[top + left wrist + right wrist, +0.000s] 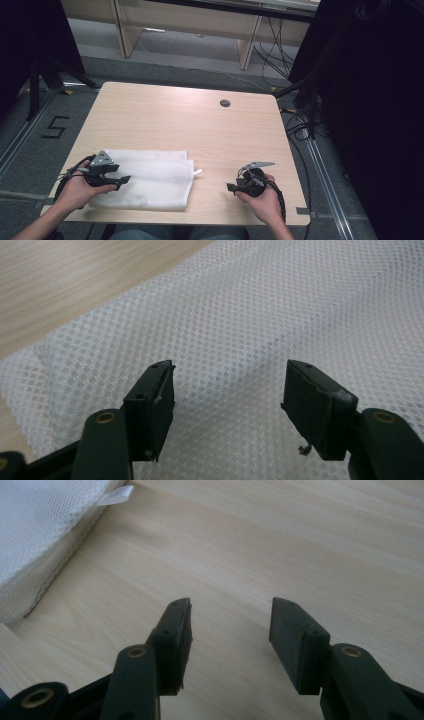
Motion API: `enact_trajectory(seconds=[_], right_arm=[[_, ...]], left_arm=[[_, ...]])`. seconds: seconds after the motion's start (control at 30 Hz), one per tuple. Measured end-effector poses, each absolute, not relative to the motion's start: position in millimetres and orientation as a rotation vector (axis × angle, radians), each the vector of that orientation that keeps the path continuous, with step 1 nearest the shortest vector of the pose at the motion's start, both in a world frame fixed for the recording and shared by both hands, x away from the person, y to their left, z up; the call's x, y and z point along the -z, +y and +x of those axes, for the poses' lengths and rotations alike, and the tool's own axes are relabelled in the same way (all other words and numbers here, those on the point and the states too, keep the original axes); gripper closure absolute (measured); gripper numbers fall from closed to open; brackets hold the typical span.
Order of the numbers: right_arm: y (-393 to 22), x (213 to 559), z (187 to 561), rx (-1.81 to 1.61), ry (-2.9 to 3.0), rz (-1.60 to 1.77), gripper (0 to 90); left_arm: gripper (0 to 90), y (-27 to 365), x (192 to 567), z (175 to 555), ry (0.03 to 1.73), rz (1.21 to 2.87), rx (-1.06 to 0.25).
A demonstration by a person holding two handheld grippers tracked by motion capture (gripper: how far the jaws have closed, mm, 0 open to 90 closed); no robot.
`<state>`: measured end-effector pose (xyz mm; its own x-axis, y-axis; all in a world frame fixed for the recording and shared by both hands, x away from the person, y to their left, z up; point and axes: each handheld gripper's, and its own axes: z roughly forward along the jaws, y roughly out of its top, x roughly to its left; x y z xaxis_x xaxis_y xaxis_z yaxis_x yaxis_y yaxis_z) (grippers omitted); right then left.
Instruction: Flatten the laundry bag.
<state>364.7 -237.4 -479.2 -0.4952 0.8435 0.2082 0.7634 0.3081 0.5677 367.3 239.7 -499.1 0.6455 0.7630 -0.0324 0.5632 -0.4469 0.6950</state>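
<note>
A white mesh bag (pixel 150 180) lies flat at the table's (pixel 200 130) near-left; the left gripper (pixel 117 180) sits over its left end, jaws apart with only mesh (pixel 240 340) beneath. The right gripper (pixel 232 188) rests well to the bag's right, jaws apart over bare wood (pixel 280 545). Grey floor (pixel 30 150) and black curtains (pixel 370 100) surround the table.

Your bench (pixel 165 115) is light wood with a round dark grommet hole (pixel 225 103) near its far edge. On the grey floor (pixel 30 150) to your left you see a black "5" marking (pixel 54 127). Beyond the bench stand pale desk legs (pixel 125 30), with black cables (pixel 272 47) trailing beside them.
</note>
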Motion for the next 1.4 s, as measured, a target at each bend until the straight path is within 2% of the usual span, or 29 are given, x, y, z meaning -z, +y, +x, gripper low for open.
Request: enact_trajectory(seconds=[0.37, 0.47, 0.53, 0.77, 1.03, 1.4], right_arm=[[-237, 479, 368, -0.962, 2.424, 1.535, 51.9], [-229, 473, 370, -0.956, 2.437, 1.485, 54.8], [-223, 466, 373, -0.929, 2.479, 1.411, 60.9], [-193, 449, 393, -0.930, 2.526, 1.280, 66.0], [-157, 438, 410, -0.996, 2.550, 1.253, 63.5], [-101, 446, 427, -0.967, 2.636, 1.136, 56.2]], left_arm=[[36.9, 237, 498, 363, 1.041, 2.112, -0.368], [36.9, 235, 495, 358, 1.019, 2.117, -0.360], [37.8, 235, 492, 356, 0.986, 2.172, -0.373], [41.6, 230, 493, 355, 0.999, 2.134, -0.330], [43.7, 218, 488, 342, 0.943, 2.141, -0.268], [47.6, 206, 490, 337, 0.858, 2.215, -0.214]])
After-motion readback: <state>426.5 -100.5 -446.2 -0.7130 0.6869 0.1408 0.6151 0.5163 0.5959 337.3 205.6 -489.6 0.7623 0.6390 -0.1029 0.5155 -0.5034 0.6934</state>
